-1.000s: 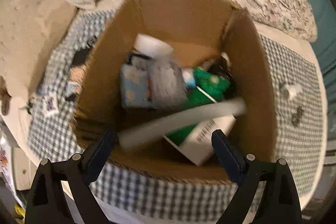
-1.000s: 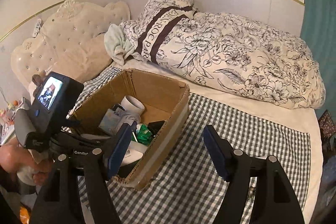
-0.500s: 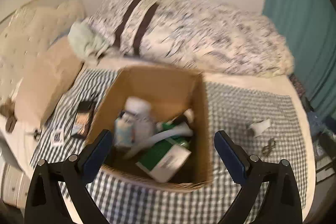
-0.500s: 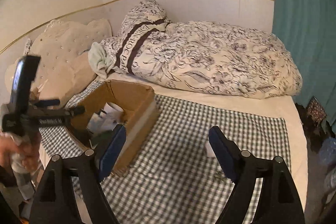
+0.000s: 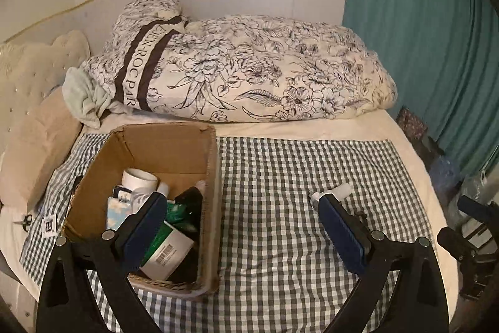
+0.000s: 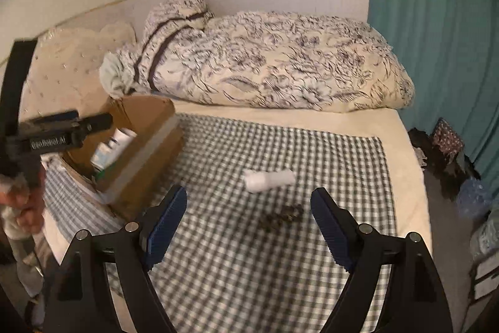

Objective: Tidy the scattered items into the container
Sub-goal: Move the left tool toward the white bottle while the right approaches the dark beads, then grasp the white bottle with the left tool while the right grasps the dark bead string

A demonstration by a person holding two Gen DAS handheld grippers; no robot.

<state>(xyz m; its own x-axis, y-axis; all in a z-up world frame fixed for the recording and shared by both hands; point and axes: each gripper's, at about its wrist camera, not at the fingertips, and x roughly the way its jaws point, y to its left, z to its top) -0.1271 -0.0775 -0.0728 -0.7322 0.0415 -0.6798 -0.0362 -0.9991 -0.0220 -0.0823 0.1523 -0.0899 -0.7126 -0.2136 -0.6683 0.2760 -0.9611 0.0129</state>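
A cardboard box (image 5: 162, 142) stands on the checked cloth (image 5: 280, 177) at the left and holds several items, among them a white jar (image 5: 138, 178) and a green-and-white packet (image 5: 168, 252). The box also shows in the right wrist view (image 6: 146, 120). A white tube (image 6: 268, 180) lies on the cloth to the right of the box; it also shows in the left wrist view (image 5: 335, 191). A small dark object (image 6: 282, 216) lies just in front of the tube. My left gripper (image 5: 241, 227) is open and empty above the box's right edge. My right gripper (image 6: 248, 227) is open and empty, near the dark object.
A floral duvet (image 5: 249, 74) and a beige cushion (image 5: 34, 142) lie at the back of the bed. A teal curtain (image 5: 430, 36) hangs at the right. Small scissors (image 5: 23, 220) and a tag (image 5: 49, 225) lie left of the box. The left gripper appears in the right wrist view (image 6: 56, 133).
My left gripper has pulled back and up from over the box and swung right. My right gripper has swung right, from the box toward the tube and dark object.
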